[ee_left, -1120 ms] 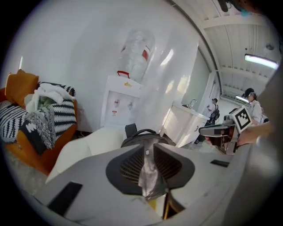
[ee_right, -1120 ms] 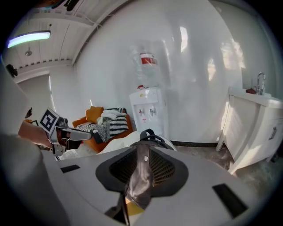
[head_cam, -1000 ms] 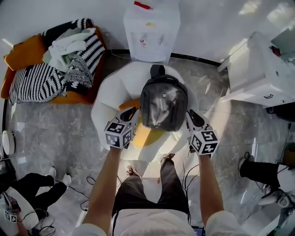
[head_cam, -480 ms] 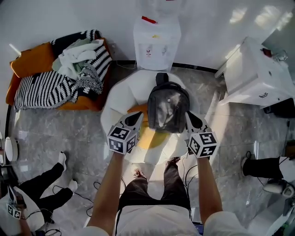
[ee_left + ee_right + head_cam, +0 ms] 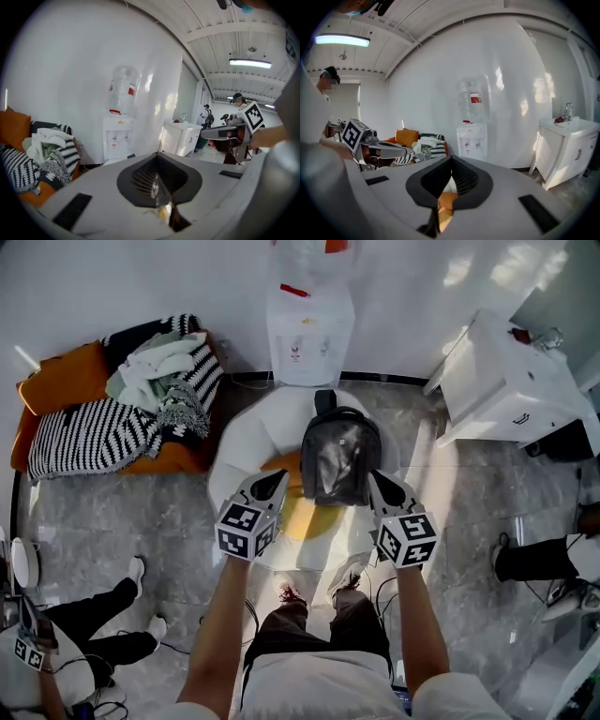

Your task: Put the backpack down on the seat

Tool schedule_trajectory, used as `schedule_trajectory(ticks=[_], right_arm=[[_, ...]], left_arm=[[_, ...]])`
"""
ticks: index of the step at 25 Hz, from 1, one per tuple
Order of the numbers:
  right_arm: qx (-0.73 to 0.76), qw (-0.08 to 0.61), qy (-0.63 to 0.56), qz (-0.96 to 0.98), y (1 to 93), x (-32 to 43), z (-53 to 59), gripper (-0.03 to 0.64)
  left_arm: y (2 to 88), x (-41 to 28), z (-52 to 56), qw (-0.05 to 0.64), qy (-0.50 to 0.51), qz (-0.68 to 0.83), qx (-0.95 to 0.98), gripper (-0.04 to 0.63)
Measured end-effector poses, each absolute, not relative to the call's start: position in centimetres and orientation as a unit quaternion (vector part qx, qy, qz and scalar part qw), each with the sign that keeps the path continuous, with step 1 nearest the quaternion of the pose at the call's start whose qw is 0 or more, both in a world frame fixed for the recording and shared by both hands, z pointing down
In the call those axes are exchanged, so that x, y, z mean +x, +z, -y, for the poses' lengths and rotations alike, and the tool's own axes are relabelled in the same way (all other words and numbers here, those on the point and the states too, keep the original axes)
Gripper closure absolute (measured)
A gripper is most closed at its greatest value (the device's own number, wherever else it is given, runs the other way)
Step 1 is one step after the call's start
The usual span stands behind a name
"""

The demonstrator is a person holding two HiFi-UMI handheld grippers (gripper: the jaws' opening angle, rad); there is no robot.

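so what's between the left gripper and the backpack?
Head view: only a strip of the orange cushion on the white seat separates the left gripper from the backpack.

My right gripper [image 5: 450,174] fills the lower frame, jaws closed pad to pad with nothing between them; an orange patch [image 5: 446,201] shows below the seam. Beyond, against the white wall: a water dispenser [image 5: 471,140] carrying its bottle [image 5: 472,104], centre; a white cabinet [image 5: 562,152], right; a sofa [image 5: 407,136] heaped with blankets [image 5: 426,143], left. My left gripper [image 5: 402,148], marker cube [image 5: 352,132] uppermost, shows at the left edge.
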State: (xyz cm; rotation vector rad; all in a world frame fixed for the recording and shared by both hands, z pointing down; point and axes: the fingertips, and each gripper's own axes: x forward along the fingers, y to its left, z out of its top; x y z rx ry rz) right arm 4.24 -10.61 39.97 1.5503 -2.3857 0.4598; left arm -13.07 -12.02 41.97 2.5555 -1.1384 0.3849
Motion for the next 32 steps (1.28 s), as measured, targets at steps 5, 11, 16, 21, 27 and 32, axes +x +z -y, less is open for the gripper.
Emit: schedule_trajectory(ticks=[5, 11, 16, 21, 27, 32], right_arm=[[0.517, 0.142, 0.139, 0.832, 37.1, 3.7, 8.5, 0.614], [0.515, 0.122, 0.107, 0.842, 31.9, 4.6, 7.1, 0.614], [0.510, 0.103, 0.079, 0.850, 27.6, 5.8, 5.1, 0.614], [0.508, 0.087, 0.063, 0.855, 24.6, 6.8, 3.0, 0.614], [0.501, 0.071, 0.044, 0.861, 21.4, 8.1, -0.8, 0.614], [0.500, 0.058, 0.030, 0.863, 19.0, 9.1, -2.9, 0.614]], left_arm=[[38.3, -12.7, 10.8, 0.124, 0.153, 0.413, 0.889, 0.600], [33.3, -11.2, 9.3, 0.104, 0.131, 0.423, 0.891, 0.600], [30.2, -8.2, 7.0, 0.084, 0.117, 0.415, 0.898, 0.600], [27.9, -5.8, 4.3, 0.044, 0.118, 0.413, 0.902, 0.600], [25.1, -3.7, -0.6, 0.037, 0.117, 0.422, 0.898, 0.600], [22.9, -2.8, -3.4, 0.027, 0.111, 0.423, 0.899, 0.601]])
